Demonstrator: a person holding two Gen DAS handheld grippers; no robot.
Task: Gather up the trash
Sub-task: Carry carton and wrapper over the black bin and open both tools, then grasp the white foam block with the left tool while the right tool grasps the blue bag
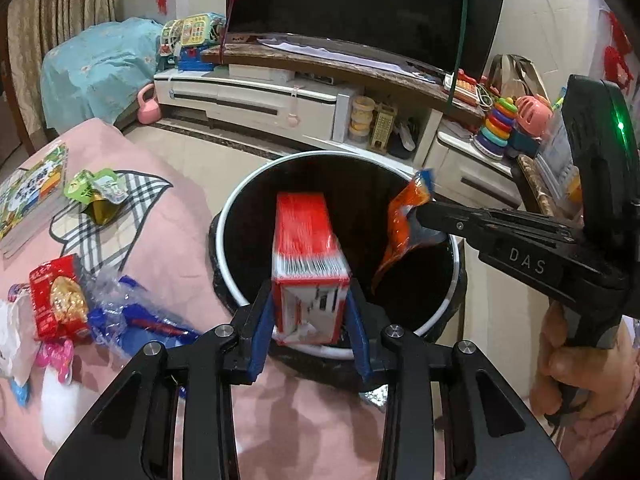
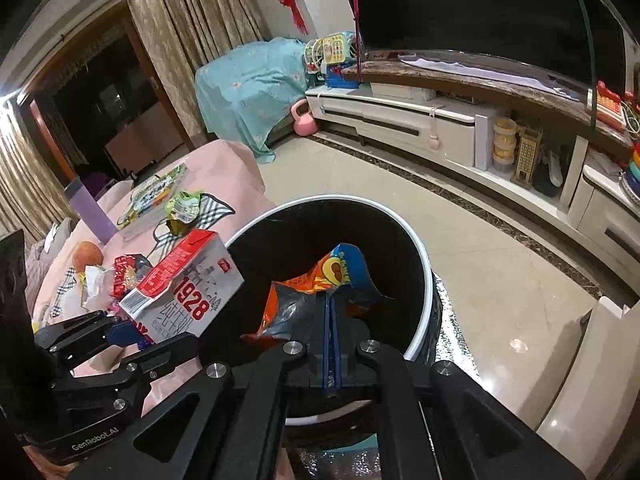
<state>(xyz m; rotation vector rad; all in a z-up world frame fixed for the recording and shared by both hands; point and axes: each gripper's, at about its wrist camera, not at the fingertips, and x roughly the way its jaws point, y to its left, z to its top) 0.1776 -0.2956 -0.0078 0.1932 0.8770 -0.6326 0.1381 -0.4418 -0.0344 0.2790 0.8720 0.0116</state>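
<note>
Both pieces of trash are poised over the round, white-rimmed trash bin [image 1: 340, 240], so the step in hand looks like the drop. The left gripper [image 1: 310, 316] pinches a red-and-white milk carton [image 1: 308, 264] between its blue pads [image 1: 262, 332], the carton reaching out over the near rim of the bin. The right gripper [image 2: 332, 320] has its jaws pressed together on an orange and blue snack wrapper [image 2: 320, 284], which hangs above the dark opening towards the right. To do it well, each piece should probably sit fully inside the rim before the jaws let go; the carton is the riskier one, since its near end lies close to the edge and could tip back onto the pink cloth [image 1: 168, 232]. That cloth covers the surface to the left, where more litter waits: a red snack packet [image 1: 60, 296], crumpled clear and blue plastic [image 1: 132, 312] and a green pouch [image 1: 96, 196] beside a picture book [image 1: 32, 196]. Beyond the bin lie a pale tiled floor [image 2: 480, 248], a white TV cabinet [image 1: 248, 100] under a large dark television [image 1: 360, 0], and toys to the far right.
</note>
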